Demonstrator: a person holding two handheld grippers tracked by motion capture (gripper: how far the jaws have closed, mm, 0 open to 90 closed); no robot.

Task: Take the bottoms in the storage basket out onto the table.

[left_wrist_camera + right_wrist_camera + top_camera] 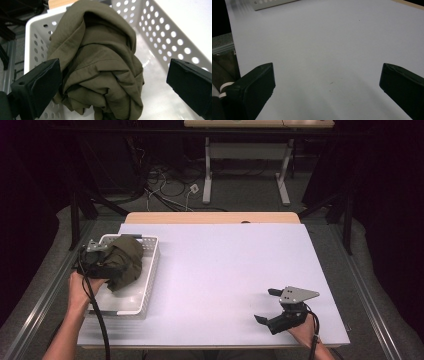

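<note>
White table (220, 270), dark cabled floor behind: one white perforated basket (145, 285) at its left edge, holding a bunched olive-green garment (120, 262) heaped toward the far end. Left gripper (113, 82): jaws wide apart around the garment, inside the basket. Right gripper (267, 305): jaws apart, empty, over bare table near the front right.

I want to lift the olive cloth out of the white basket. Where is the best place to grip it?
Probably the raised, bunched fold on top of the olive cloth, approached from above. It stands higher than the white basket walls, so the open left gripper can close its jaws there freely.
</note>
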